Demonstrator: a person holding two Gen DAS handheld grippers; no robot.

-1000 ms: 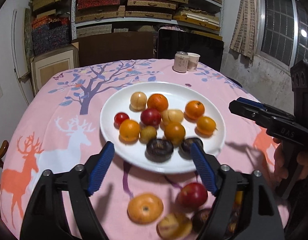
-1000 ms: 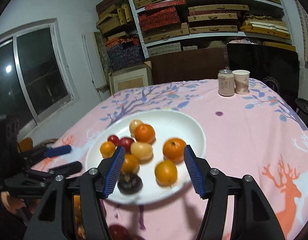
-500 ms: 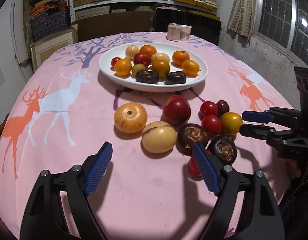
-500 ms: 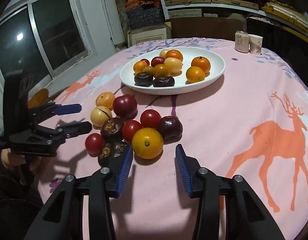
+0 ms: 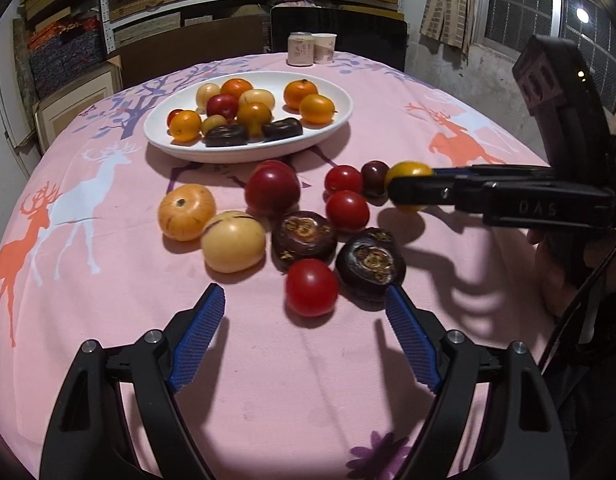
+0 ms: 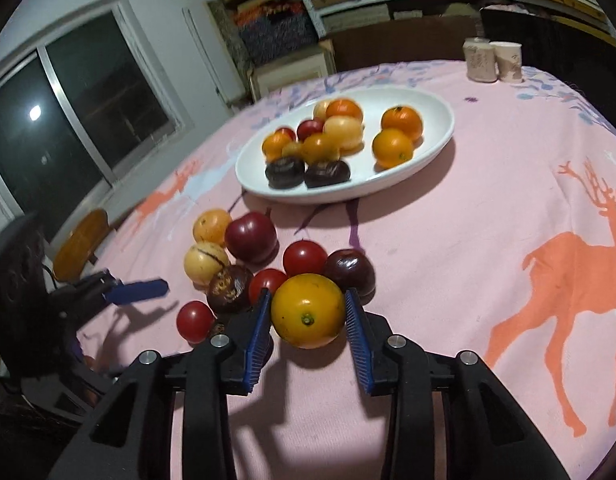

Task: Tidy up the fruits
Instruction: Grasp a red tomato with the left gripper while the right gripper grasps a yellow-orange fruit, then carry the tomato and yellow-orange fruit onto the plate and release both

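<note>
Here, the right gripper [image 6: 308, 320], its jaws having just been closing, pinches the yellow fruit [image 6: 308, 310] at lower centre; the left gripper [image 5: 303, 332] stands spread. Off-centre pad contact could squirt it into the neighbouring dark plum [image 6: 350, 272].

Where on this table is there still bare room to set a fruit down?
The plate's right part, beside the two oranges, is bare. So is the cloth right of the plate, around the orange deer. It is crowded in the loose fruit cluster before the plate.
</note>
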